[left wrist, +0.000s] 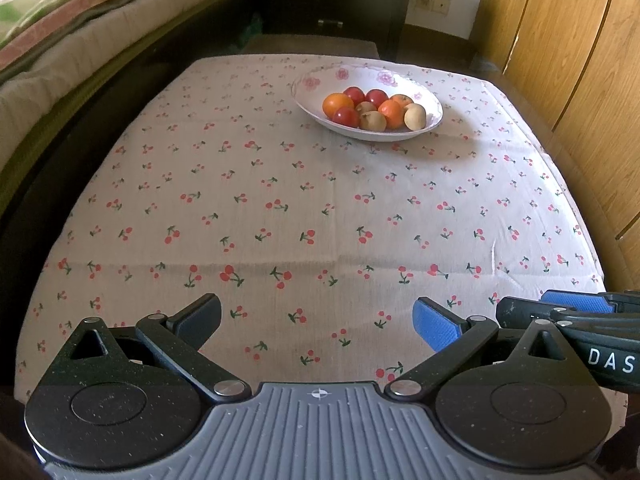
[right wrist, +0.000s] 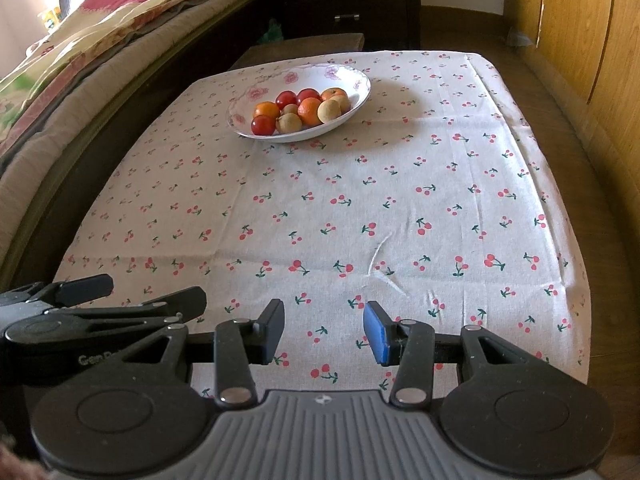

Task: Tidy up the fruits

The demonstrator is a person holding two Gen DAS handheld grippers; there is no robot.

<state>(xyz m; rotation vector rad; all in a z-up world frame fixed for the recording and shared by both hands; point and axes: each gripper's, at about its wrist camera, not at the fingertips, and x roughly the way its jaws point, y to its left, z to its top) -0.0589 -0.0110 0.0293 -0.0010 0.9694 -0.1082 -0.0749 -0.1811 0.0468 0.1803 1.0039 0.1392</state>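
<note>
Near me, my left gripper (left wrist: 316, 320) has its jaws wide apart and my right gripper (right wrist: 324, 330) has a narrower gap; both hold nothing, above the cherry-print tablecloth (right wrist: 360, 208). At the far end, the fruits (left wrist: 372, 110) lie together in the white bowl (left wrist: 312, 92).

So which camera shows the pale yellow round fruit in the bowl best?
The right wrist view: the pale yellow round fruit sits up front, unobstructed, in the white floral ceramic bowl. The left wrist view shows it whole too, but at the pile's right edge.
</note>
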